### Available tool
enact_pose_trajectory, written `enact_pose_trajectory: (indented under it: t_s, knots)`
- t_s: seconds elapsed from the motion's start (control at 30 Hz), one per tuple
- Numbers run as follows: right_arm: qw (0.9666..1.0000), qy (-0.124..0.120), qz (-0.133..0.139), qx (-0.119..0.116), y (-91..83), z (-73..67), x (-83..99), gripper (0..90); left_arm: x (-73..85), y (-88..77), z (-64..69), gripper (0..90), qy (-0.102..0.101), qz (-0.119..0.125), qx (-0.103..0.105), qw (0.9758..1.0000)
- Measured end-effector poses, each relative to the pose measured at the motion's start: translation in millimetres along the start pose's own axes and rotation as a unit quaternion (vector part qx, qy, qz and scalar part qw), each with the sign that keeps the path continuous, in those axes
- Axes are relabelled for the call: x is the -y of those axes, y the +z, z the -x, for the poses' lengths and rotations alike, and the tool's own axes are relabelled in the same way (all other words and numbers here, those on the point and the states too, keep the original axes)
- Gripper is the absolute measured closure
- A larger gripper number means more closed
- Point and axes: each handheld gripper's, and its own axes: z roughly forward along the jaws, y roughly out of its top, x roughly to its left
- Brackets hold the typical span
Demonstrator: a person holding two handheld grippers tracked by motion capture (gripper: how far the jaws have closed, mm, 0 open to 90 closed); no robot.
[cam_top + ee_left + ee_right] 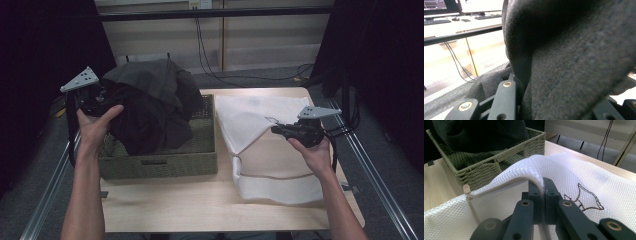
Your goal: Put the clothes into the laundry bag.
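A black garment (150,110) hangs bunched over a green woven basket (160,165) on the left of the table. My left gripper (103,97) is shut on the garment's upper left part and holds it above the basket. In the left gripper view the dark cloth (574,50) fills the space between the jaws. A white mesh laundry bag (260,115) lies flat on the right of the table. My right gripper (276,130) is shut on its raised edge. In the right gripper view the pinched mesh (586,177) folds over the closed fingertips (551,187), with the basket (499,160) behind.
The light wooden table (200,200) has metal rails along both sides. Black cables (210,65) trail on the floor behind it, in front of a pale wall. A desk with a keyboard (436,22) and monitors stands far off in the left gripper view.
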Motion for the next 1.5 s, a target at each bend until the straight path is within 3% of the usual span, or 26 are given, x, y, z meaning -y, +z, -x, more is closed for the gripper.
enact_pose_trajectory:
  t_s: [0.1,0.57,0.7,0.93,1.5]
  knots:
    - [1.0,0.004,0.001,0.0,-0.3,0.3,0.0,87.1,-7.3,-5.4,3.4,66.8,0.013,0.001,-0.003,0.9999]
    - [1.0,0.003,0.003,0.001,-1.4,0.7,-0.3,87.1,-34.6,-21.8,14.0,66.7,0.02,0.038,-0.005,0.9991]
    - [1.0,0.0,0.002,0.002,-1.2,0.2,-0.3,87.0,-42.6,-28.4,20.4,66.6,0.034,0.048,-0.007,0.9983]
    - [1.0,-0.001,0.002,0.001,-0.4,0.1,-0.1,87.1,-55.9,-39.8,25.3,66.6,0.041,0.068,-0.009,0.9968]
    - [1.0,0.001,0.0,0.002,-0.5,0.4,-0.3,87.1,-85.7,-62.7,37.1,66.2,0.045,0.097,-0.017,0.9941]
